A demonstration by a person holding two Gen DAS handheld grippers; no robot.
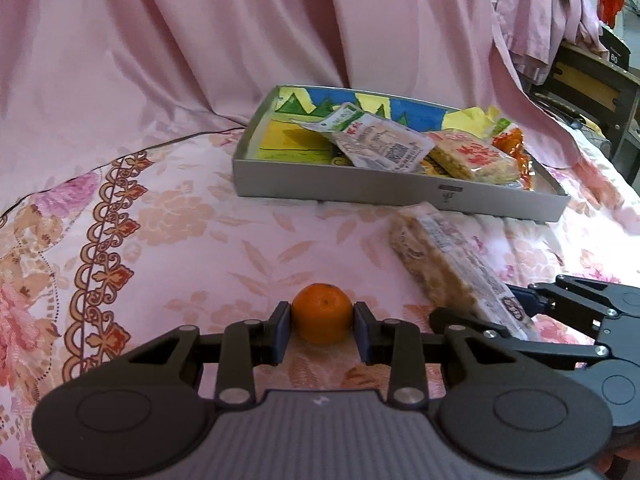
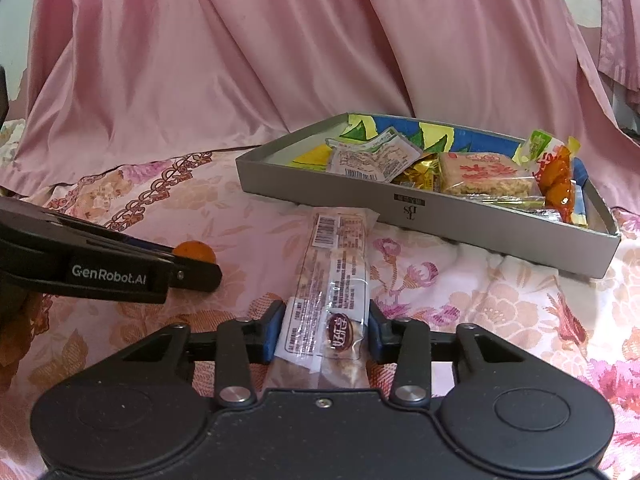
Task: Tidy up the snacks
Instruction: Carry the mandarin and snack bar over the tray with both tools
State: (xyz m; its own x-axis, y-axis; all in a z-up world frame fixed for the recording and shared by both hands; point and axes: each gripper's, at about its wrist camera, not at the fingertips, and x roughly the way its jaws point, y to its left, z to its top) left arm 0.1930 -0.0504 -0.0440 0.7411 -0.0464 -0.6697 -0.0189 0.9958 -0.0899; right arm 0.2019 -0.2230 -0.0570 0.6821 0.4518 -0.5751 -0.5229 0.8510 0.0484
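Left wrist view: we've got the left gripper (image 1: 322,330) clamped on a small orange (image 1: 322,313) sitting on the floral surface (image 1: 180,240); the right gripper (image 2: 326,334) is squeezing a long clear-wrapped snack bar (image 2: 332,276) lying just in front of the grey tray (image 2: 440,206); inside the tray we see a rice cracker pack (image 2: 486,178), a white packet (image 2: 374,160), gold wrappers (image 2: 418,178) and an orange-wrapped snack (image 2: 554,184).

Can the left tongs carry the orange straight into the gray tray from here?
Probably yes. The left tongs are shut on the orange, and the floral cloth between it and the gray tray is bare. The wrapped bar in the right tongs lies off to the right.
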